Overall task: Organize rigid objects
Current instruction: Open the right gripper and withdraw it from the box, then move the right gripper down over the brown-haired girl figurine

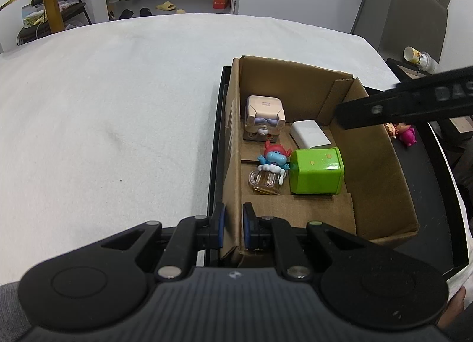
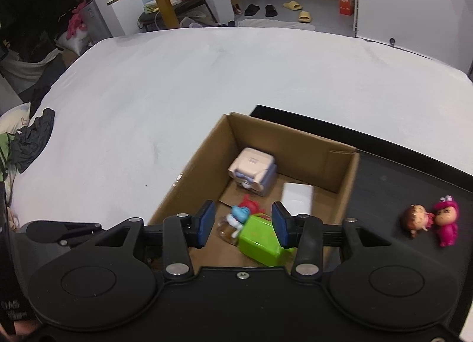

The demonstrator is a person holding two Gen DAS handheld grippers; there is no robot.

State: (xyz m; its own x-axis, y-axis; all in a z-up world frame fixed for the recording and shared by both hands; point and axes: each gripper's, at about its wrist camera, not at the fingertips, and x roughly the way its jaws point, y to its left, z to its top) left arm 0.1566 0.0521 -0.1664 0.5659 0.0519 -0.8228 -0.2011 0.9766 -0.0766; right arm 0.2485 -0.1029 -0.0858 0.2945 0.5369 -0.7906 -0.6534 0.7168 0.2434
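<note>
A brown cardboard box [image 1: 381,170] stands on a black tray [image 1: 428,182]. My left gripper [image 1: 235,225] is shut on the box's near-left wall, one blue pad on each side. On the box floor lie a green tin [image 1: 316,170], a blue figure with a beer mug [image 1: 272,164], a beige toy block [image 1: 264,117] and a white case [image 1: 310,135]. My right gripper [image 2: 242,224] hangs open over the box [image 2: 189,170], above the green tin [image 2: 260,241], and grips nothing. One of its black fingers [image 1: 384,108] crosses the left wrist view. Two small dolls [image 2: 431,219] lie on the tray [image 2: 399,170] to the right of the box.
The tray rests on a wide white cloth surface [image 1: 118,105]. A dark heap of clothes [image 2: 35,141] lies at its left edge. A tipped paper cup [image 1: 419,58] sits on furniture beyond the right edge. A person's hand [image 1: 455,306] shows at the lower right.
</note>
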